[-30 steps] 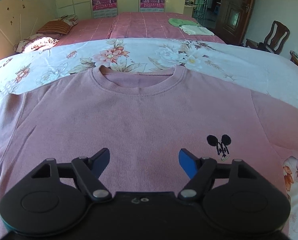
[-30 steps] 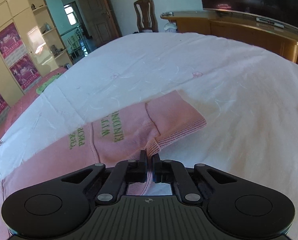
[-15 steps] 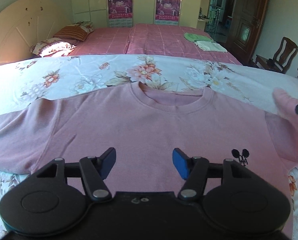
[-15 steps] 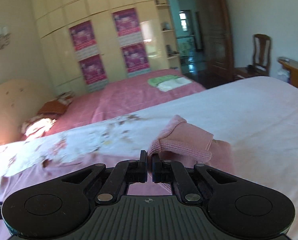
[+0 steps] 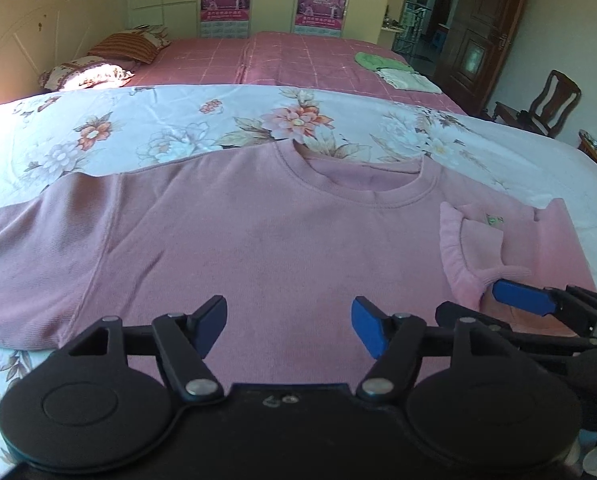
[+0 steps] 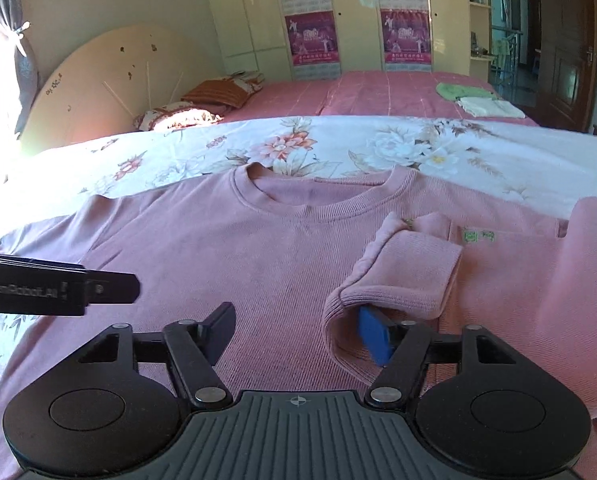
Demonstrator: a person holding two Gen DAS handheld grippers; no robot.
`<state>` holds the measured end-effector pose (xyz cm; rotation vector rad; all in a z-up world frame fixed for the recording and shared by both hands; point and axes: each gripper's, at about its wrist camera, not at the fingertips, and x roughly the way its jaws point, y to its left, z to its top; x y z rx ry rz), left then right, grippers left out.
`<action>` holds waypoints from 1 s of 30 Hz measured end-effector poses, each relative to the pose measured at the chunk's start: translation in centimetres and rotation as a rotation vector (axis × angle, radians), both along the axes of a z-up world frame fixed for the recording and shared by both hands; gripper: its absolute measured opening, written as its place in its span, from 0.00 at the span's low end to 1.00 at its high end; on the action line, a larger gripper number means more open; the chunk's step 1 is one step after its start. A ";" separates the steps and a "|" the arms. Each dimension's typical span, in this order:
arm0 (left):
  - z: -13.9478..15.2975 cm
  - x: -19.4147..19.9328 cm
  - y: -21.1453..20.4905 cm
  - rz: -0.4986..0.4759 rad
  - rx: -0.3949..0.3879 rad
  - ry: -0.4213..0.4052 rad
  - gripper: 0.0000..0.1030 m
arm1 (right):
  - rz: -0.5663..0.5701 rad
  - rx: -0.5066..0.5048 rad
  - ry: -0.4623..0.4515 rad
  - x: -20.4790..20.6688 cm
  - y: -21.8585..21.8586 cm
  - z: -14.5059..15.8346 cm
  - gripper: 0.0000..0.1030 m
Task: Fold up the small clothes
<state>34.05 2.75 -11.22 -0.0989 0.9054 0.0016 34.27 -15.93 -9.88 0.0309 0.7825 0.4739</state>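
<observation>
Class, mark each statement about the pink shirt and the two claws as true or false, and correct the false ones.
1. The pink shirt lies front up on the floral sheet. True.
2. The right sleeve is folded in over the shirt's chest. True.
3. The left sleeve is folded in too. False: it lies spread out flat.
4. The right claw is shut on the sleeve. False: it is open, with one blue finger tucked under the sleeve's cuff.
5. The left claw is open above the shirt. True.
</observation>
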 end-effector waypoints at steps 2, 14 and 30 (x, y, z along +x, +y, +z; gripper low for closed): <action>-0.2 0.0 -1.3 -0.080 -0.007 -0.022 0.66 | -0.029 0.023 0.018 -0.7 -1.6 0.8 0.65; -4.2 2.3 -13.3 -0.345 0.155 -0.074 0.59 | -0.373 -0.008 0.029 -5.4 -14.7 1.5 0.65; -1.7 3.3 -6.4 -0.061 -0.126 -0.250 0.10 | -0.422 -0.076 0.060 -4.3 -17.1 -1.8 0.65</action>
